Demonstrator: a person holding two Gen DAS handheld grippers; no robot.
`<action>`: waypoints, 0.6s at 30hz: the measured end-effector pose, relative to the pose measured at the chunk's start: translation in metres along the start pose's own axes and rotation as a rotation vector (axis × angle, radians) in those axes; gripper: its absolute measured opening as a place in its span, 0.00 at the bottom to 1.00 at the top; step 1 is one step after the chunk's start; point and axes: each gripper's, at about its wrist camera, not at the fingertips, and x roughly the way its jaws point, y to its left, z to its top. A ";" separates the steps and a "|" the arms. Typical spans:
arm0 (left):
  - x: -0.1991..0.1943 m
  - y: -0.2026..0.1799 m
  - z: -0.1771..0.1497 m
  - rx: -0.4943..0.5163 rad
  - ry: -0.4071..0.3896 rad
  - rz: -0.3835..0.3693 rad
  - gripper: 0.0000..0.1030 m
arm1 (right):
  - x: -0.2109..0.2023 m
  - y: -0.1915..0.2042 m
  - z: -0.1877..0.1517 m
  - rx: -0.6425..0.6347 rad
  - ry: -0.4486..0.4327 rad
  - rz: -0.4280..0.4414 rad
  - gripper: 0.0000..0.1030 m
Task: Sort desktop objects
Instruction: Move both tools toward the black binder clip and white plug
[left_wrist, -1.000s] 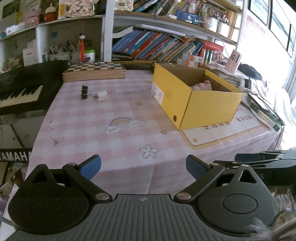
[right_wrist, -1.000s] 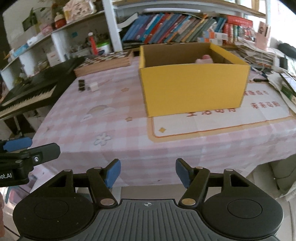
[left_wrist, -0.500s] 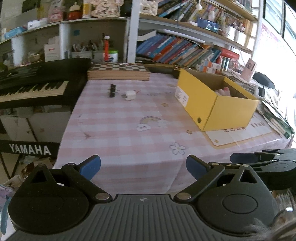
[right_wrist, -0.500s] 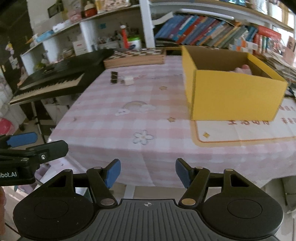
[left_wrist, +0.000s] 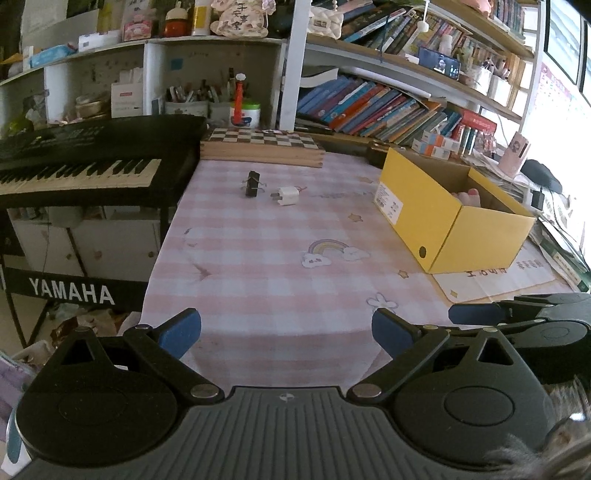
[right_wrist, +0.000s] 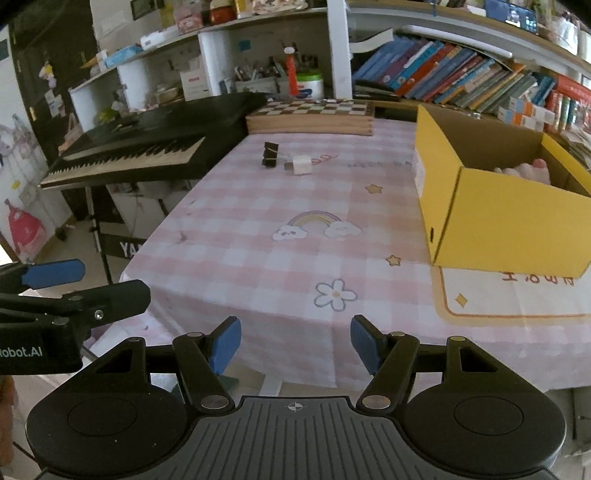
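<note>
Both the left gripper (left_wrist: 286, 332) and the right gripper (right_wrist: 295, 345) hang empty with jaws apart, just off the near edge of the table (left_wrist: 258, 266). A black binder clip (left_wrist: 252, 184) and a small white plug (left_wrist: 286, 196) lie side by side near the far left corner, well apart from the yellow box (left_wrist: 454, 218). Both look light and hard: I'd pinch the clip across its stiff body, not its springy wire handles, and take the smooth plug by its flat sides.

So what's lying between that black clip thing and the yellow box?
Only a small white charger plug, just beside the black binder clip. From there to the yellow box it is bare pink checked tablecloth. Both wrist views show this.
</note>
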 end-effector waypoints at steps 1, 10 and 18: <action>0.002 0.001 0.001 -0.001 -0.001 0.001 0.97 | 0.002 0.001 0.002 -0.005 0.000 0.002 0.65; 0.030 0.008 0.021 -0.011 0.001 0.013 0.97 | 0.027 -0.003 0.025 -0.025 0.006 0.016 0.65; 0.065 0.013 0.045 -0.026 0.012 0.037 0.97 | 0.056 -0.012 0.049 -0.051 0.032 0.038 0.65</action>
